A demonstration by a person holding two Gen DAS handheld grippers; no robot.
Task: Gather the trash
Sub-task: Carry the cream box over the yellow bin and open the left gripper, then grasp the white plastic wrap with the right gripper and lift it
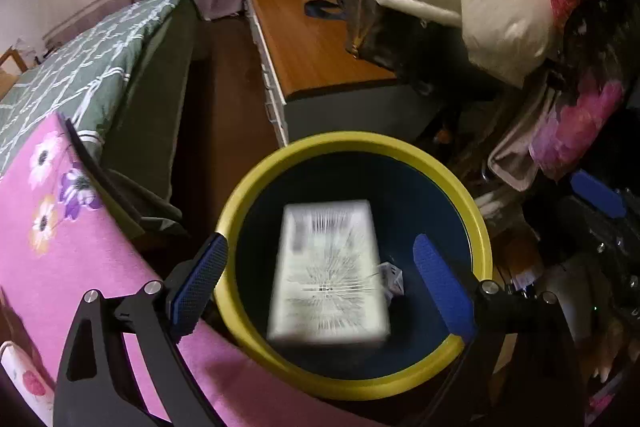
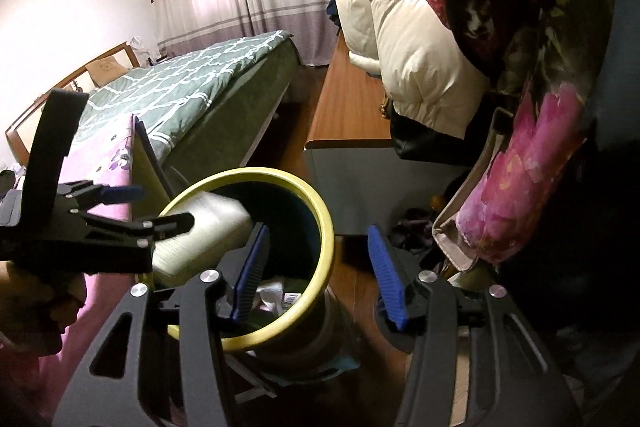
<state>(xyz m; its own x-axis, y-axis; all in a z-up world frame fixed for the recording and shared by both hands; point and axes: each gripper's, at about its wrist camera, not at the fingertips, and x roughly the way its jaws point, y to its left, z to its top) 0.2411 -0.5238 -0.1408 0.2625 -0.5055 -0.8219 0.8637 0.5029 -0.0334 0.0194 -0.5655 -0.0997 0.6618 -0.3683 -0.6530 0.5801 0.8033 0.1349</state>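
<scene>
My left gripper (image 1: pixel 320 283) was wide open and held nothing, the blurry white box (image 1: pixel 330 273) was low in the middle, dropping into the yellow bin (image 1: pixel 482 223), and my open right gripper (image 2: pixel 316 267) needed more trash next.

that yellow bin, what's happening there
A person is collecting bedroom trash with two handheld grippers. The left gripper is open above the yellow-rimmed trash bin, and a motion-blurred white box is at the bin's mouth, apparently dropping in. The right gripper is open and empty beside the bin.
</scene>
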